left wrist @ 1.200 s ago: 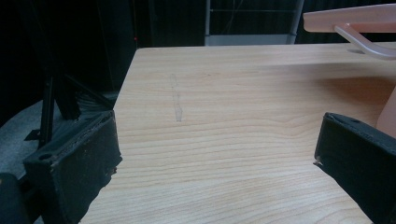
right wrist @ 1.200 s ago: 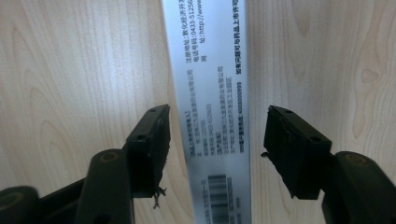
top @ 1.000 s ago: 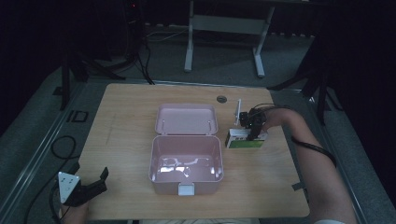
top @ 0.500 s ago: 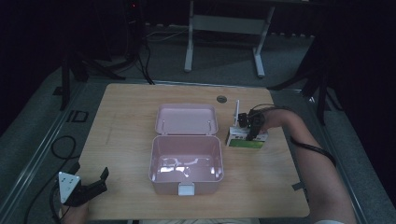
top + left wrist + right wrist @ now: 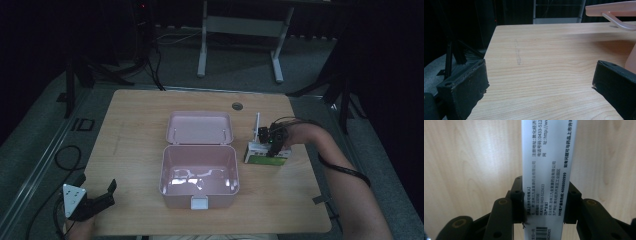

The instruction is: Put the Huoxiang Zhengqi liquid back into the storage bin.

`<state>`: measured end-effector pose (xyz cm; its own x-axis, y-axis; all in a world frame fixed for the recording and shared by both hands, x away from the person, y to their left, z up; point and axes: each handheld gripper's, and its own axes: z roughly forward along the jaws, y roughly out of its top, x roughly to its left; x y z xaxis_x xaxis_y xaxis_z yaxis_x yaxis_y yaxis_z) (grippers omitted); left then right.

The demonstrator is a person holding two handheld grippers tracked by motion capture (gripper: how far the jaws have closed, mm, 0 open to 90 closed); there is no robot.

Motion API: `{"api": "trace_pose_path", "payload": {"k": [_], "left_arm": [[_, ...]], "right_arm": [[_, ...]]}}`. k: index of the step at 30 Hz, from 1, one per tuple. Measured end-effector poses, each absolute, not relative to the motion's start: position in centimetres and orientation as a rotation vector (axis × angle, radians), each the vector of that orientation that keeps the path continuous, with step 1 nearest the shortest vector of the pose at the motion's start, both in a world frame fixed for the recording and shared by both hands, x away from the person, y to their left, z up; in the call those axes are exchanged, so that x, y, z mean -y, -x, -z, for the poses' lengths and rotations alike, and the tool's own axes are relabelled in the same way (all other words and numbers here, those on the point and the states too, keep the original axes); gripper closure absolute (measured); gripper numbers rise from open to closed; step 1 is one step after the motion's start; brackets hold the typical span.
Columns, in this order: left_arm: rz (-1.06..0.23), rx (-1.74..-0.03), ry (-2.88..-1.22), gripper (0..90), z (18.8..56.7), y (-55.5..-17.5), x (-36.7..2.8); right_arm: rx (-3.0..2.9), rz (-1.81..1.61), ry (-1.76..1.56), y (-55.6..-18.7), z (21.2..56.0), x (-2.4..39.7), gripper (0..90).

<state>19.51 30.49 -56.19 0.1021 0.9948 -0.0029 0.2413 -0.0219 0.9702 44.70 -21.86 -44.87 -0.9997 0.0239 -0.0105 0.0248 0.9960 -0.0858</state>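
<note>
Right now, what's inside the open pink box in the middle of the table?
The pink box looks empty: bare pink floor with glare patches. Its near wall hides a thin strip of that floor. The white and green carton sits outside, gripped by the right gripper.

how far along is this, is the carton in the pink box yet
Not yet. Done: the pink box sits open on the table, its lid laid back and nothing visible inside. In hand: the right gripper has its jaws closed on the white and green carton, beside the box. Left, probably: carry it in. The left gripper is open, holding nothing.
</note>
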Motion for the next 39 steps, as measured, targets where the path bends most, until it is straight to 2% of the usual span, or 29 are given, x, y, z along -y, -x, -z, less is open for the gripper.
{"api": "trace_pose_path", "payload": {"k": [19,27,33,39], "left_arm": [[-1.008,-1.302,-1.438,0.3,56.2,-19.5,-30.6],[-1.004,-1.300,-1.441,0.3,56.2,-19.5,-30.5],[-0.998,-1.299,-1.440,0.3,56.2,-19.5,-30.5],[-0.994,-1.297,-1.441,0.3,56.2,-19.5,-30.5]], "right_arm": [[-3.121,0.162,-0.027,-38.0,44.6,22.3,61.8],[-3.126,0.163,-0.073,-36.5,44.0,22.7,61.8],[-3.124,0.173,-0.086,-35.7,42.8,22.5,61.8],[-3.115,0.156,-0.091,-35.2,40.1,22.3,61.8]]}}
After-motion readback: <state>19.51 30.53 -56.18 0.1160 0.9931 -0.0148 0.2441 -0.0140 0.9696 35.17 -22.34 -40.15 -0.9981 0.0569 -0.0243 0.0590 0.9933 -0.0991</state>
